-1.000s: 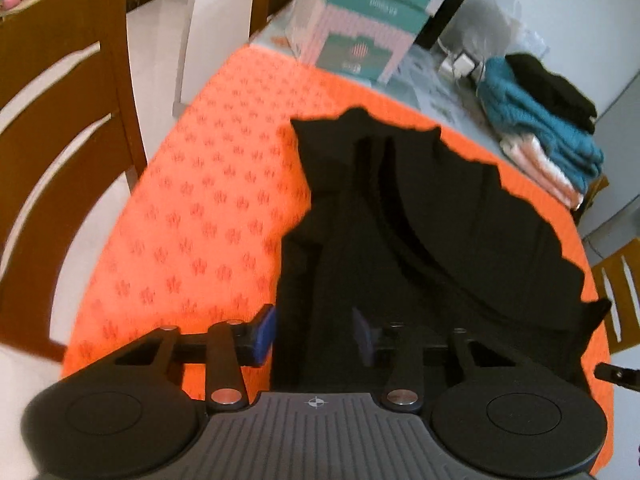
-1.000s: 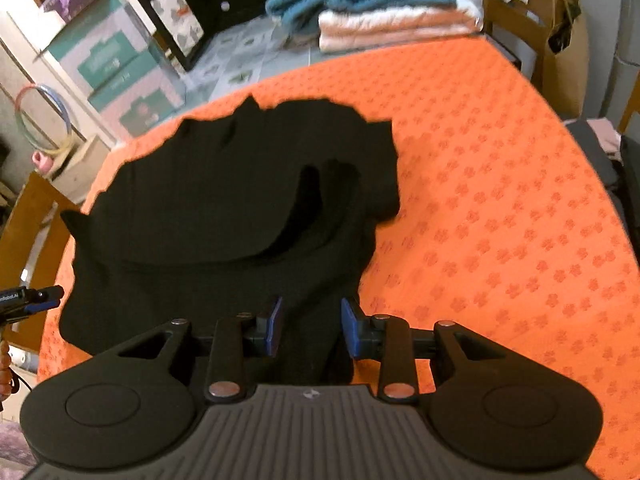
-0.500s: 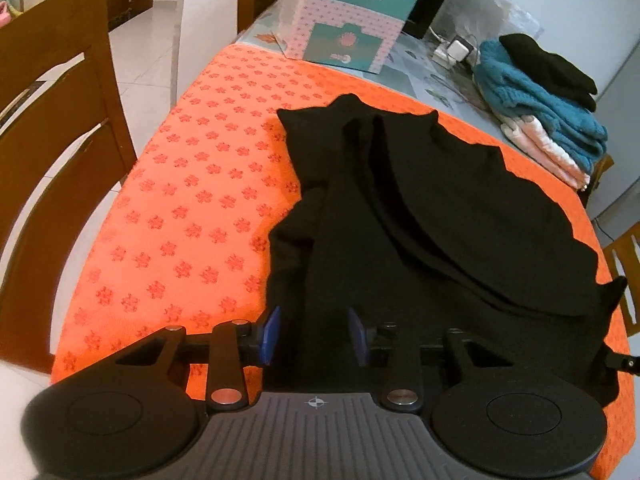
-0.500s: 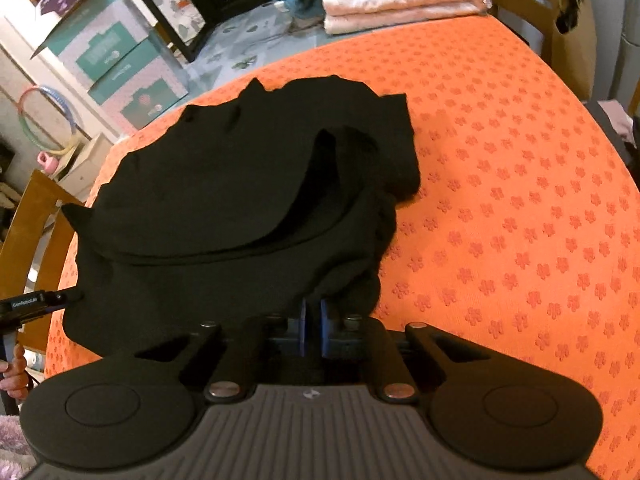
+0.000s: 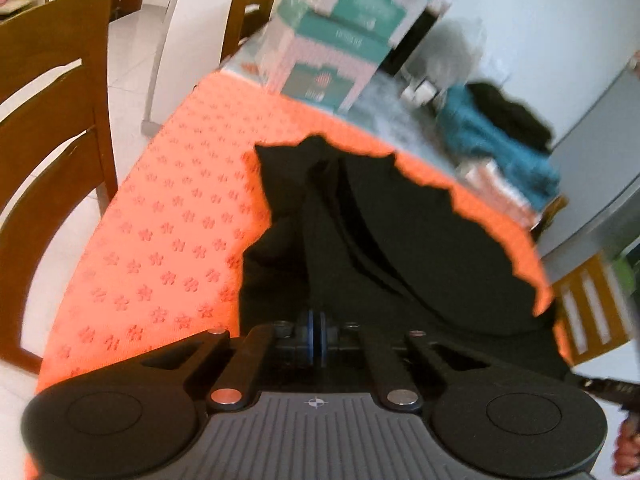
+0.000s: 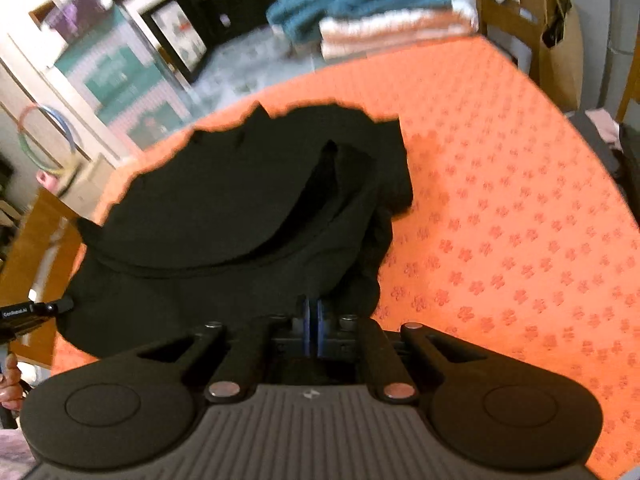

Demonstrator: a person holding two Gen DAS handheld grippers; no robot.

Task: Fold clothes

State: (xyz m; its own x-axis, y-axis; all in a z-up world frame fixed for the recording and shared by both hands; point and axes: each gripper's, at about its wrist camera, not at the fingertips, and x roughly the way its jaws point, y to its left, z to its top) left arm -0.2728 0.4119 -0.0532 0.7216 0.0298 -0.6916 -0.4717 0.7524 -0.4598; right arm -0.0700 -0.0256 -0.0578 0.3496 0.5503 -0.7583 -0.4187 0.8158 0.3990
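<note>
Pinching black garment (image 5: 400,248) edge: left hand-held gripper (image 5: 315,334).

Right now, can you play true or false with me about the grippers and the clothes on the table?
1. Both grippers are shut on the black garment. True: the left gripper and the right gripper each pinch its near edge.
2. The cloth under it is blue. False: it is orange with a flower print.
3. A pile of folded clothes sits at the far end of the table. True.
4. The garment is folded into a neat square. False: it lies rumpled, with uneven edges.
</note>
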